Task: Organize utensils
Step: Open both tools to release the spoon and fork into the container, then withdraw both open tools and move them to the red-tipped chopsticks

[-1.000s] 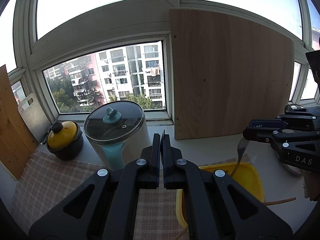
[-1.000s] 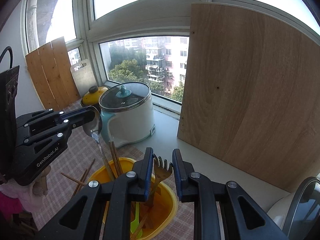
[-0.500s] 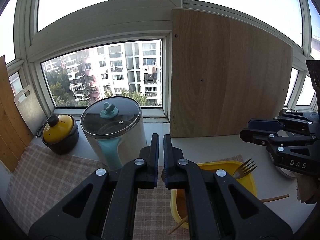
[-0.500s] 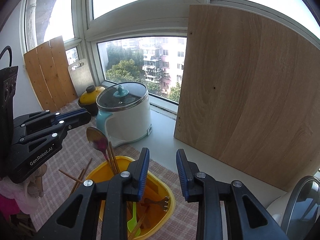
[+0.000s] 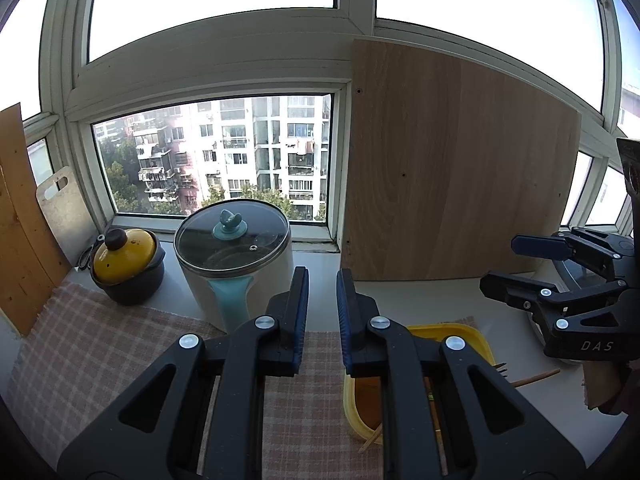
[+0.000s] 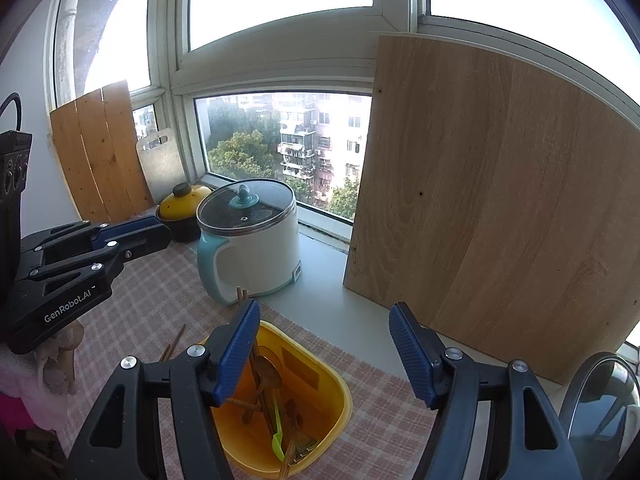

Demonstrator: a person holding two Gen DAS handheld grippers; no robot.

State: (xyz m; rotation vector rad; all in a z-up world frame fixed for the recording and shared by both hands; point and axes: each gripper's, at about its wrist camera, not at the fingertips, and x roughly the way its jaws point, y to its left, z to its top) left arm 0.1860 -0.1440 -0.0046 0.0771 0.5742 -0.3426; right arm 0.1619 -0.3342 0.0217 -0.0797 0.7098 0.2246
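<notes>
Fork and spoon now inside yellow bin [image 6: 320,392], both jaws newly parted, empty.

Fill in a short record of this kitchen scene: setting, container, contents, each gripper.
Setting: windowsill counter with a checked pink cloth
Container: yellow plastic bin on the cloth
Contents: wooden spoon, green plastic utensil, wooden chopsticks
Nearby: white electric pot with glass lid
Left gripper: fingers slightly apart, just opening, nothing between
Right gripper: fingers wide, just opening, above the bin, nothing between
</notes>
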